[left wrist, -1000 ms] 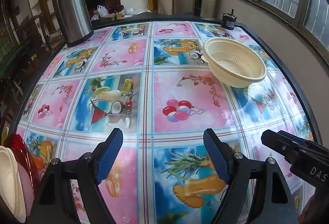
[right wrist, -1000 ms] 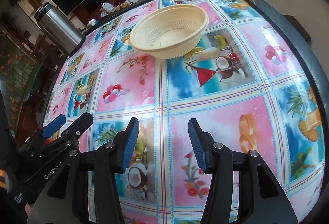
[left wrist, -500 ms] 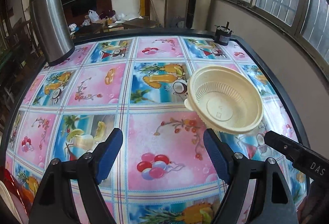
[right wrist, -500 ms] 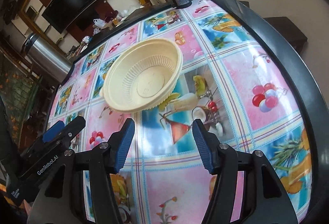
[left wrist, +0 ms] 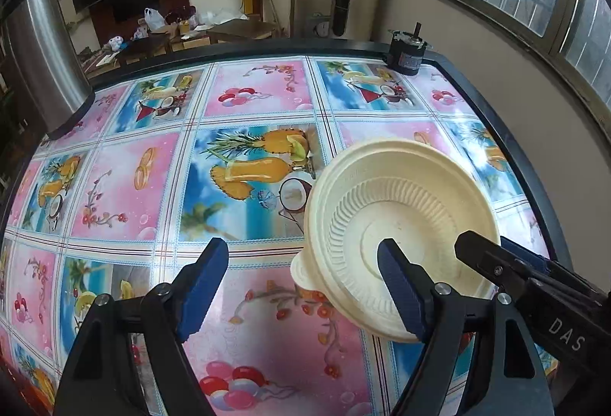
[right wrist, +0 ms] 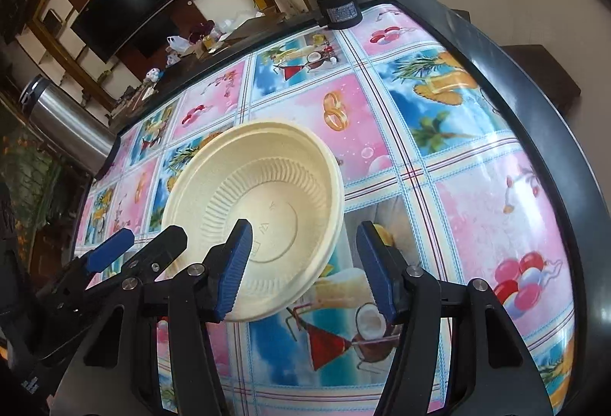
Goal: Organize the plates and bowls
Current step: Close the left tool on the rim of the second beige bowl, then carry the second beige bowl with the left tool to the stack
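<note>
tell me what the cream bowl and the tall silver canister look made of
Cream bowl: likely thin moulded plastic, matt, with fine pressed ribs and embossed marks on the base. Tall silver canister: probably brushed stainless steel, with soft streaky reflections and a dark rim and foot.

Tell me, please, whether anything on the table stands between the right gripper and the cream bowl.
Nothing visible does. The right gripper is already at the cream bowl: its closing fingers straddle the near rim without pressing it. The steel flask and the small black motor stand at the table's far edge, well clear.

Matt ribbed plastic bowl (left wrist: 404, 198); glossy tablecloth (left wrist: 244, 102)
</note>
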Tool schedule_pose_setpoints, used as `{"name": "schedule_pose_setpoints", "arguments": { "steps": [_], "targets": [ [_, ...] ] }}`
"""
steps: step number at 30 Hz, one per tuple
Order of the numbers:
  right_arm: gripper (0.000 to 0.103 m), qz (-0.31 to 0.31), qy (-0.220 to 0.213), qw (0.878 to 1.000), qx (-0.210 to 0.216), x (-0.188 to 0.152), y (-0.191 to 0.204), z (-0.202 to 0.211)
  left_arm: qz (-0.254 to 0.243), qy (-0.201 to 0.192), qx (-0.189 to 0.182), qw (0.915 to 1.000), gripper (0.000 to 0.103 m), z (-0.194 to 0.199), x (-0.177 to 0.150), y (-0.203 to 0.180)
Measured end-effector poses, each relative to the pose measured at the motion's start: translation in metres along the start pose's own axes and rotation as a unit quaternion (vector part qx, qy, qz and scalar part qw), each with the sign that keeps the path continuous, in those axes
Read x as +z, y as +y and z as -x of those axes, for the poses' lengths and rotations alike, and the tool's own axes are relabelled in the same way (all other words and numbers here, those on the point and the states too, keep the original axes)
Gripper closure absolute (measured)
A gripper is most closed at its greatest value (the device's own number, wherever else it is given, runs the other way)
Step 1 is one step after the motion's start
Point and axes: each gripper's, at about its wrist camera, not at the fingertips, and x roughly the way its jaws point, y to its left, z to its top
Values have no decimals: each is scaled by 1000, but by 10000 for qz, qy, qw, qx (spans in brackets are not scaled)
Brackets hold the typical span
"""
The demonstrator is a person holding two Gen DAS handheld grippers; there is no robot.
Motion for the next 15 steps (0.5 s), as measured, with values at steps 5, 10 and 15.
{"name": "schedule_pose_setpoints", "arguments": {
  "steps": [5, 10, 15],
  "targets": [
    [74, 129, 33, 9999, -20, 0, -2, -8, -172, 148, 11, 9997, 34, -12, -5, -9],
    [81, 319, 59, 9995, 22, -7, 1, -7, -112, 282, -12, 9995, 66, -17, -9, -5],
    [81, 434, 84, 9989, 135, -16, 7, 5, -37, 346, -74, 9994, 68, -9, -18, 3]
  ]
}}
